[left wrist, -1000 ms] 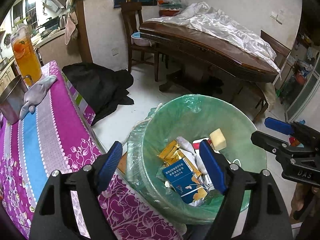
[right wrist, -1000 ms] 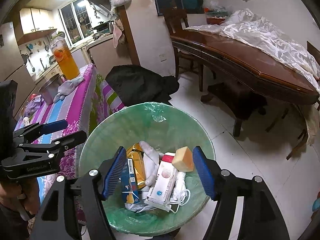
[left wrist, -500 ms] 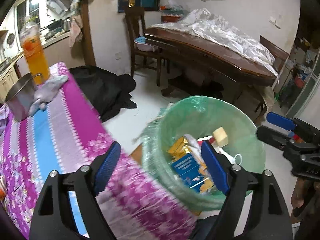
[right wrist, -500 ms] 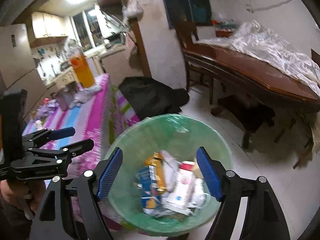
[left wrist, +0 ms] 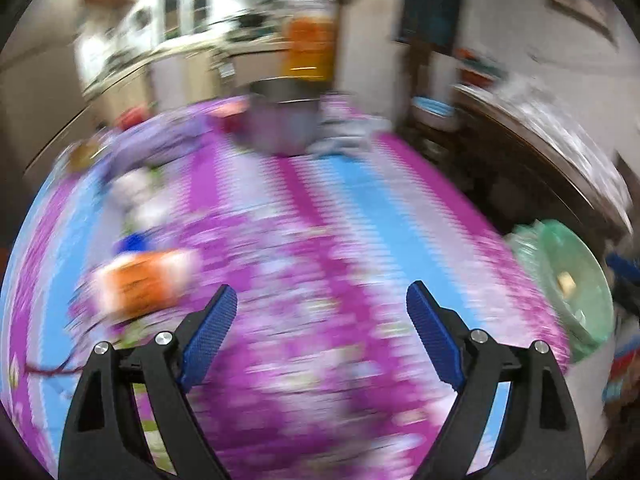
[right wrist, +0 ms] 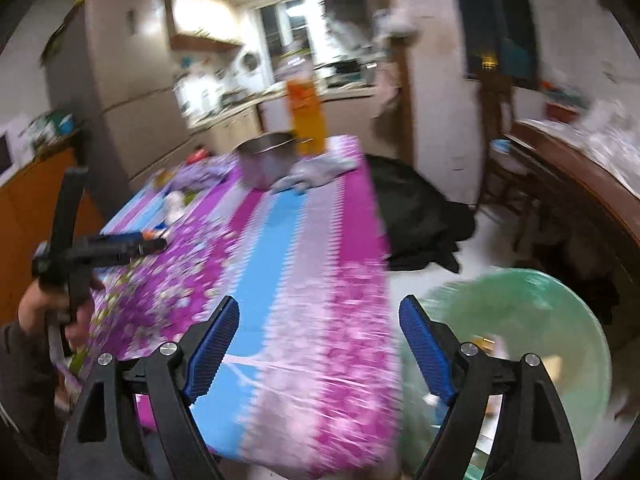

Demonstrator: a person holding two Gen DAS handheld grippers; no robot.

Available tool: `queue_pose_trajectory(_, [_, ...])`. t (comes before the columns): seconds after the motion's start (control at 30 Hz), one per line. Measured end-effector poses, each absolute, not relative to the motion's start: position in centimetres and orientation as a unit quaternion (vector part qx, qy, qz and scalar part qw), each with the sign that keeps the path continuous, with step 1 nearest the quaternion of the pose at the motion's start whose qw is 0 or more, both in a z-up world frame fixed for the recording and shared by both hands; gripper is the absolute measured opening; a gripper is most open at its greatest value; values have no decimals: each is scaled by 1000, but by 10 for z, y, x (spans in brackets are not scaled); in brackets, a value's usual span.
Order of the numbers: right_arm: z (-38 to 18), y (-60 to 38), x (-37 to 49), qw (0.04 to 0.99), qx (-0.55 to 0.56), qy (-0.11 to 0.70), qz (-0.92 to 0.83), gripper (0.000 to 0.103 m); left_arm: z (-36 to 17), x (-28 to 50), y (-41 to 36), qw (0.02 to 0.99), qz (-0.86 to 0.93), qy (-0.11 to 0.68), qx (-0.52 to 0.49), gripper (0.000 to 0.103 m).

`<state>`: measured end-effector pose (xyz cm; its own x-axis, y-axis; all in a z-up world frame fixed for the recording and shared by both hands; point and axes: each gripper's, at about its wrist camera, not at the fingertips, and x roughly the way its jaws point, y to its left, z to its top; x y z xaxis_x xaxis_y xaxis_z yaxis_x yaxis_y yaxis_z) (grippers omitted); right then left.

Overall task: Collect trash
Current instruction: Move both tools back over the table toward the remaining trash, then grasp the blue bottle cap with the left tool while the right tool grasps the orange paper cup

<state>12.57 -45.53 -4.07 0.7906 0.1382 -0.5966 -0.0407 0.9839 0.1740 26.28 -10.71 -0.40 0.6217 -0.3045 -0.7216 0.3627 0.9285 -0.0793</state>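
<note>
Both views are motion-blurred. My left gripper (left wrist: 320,320) is open and empty above the purple and blue tablecloth (left wrist: 360,208). An orange and white packet (left wrist: 144,286) lies on the cloth just left of its left finger. The green-lined trash bin (left wrist: 568,280) with trash inside stands off the table's right edge. My right gripper (right wrist: 320,328) is open and empty over the table's near corner (right wrist: 304,264), with the bin (right wrist: 532,320) at its lower right. The left gripper (right wrist: 120,246) shows at the left of the right wrist view.
A steel pot (right wrist: 266,160), an orange drink jug (right wrist: 306,116) and a grey cloth (right wrist: 316,172) sit at the table's far end, with blurred small items (left wrist: 136,188) at far left. A dark wooden table (right wrist: 580,176) stands at right, a black bag (right wrist: 416,216) on the floor.
Both grippers have swung left, away from above the bin and toward the table. The bin has moved to the right edge of both views. Both stay open and empty.
</note>
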Motion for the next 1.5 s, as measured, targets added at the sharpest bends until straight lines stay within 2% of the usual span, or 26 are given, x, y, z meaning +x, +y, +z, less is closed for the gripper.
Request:
queue_pose_trajectory(0.27, [-43, -288, 227, 906, -111, 353, 204, 82, 1, 303, 33, 912, -83, 400, -39, 84])
queue_pose_trajectory(0.43, [-48, -186, 286, 854, -240, 351, 298, 82, -2, 327, 74, 908, -67, 412, -33, 85])
queue_pose_trajectory(0.73, [-82, -86, 361, 799, -314, 368, 356, 82, -16, 354, 102, 899, -75, 430, -25, 85])
queue_pose_trajectory(0.87, [-95, -75, 380, 796, -309, 378, 358, 79, -21, 363, 103, 895, -90, 436, -30, 86])
queue_pose_trajectory(0.97, [-106, -71, 386, 800, -304, 383, 348, 63, -24, 369, 98, 893, -98, 439, -29, 86])
queue_pose_trajectory(1.0, [-104, -74, 387, 808, -297, 378, 340, 54, -25, 370, 97, 892, -100, 440, -28, 86])
queue_pose_trajectory(1.03, [-103, -80, 385, 813, -287, 377, 339, 50, -25, 370, 95, 892, -102, 440, -27, 87])
queue_pose_trajectory(1.07, [-99, -87, 383, 819, -273, 376, 337, 34, -26, 371, 92, 891, -104, 441, -25, 87])
queue_pose_trajectory(1.2, [-83, -124, 371, 844, -213, 381, 311, 34, -31, 375, 85, 891, -109, 441, -13, 87])
queue_pose_trajectory(1.37, [-77, -190, 375, 869, -79, 417, 253, 34, -40, 379, 69, 888, -122, 443, 5, 87])
queue_pose_trajectory(1.5, [-86, -211, 378, 873, -55, 430, 224, 34, -46, 382, 44, 885, -143, 441, 36, 87])
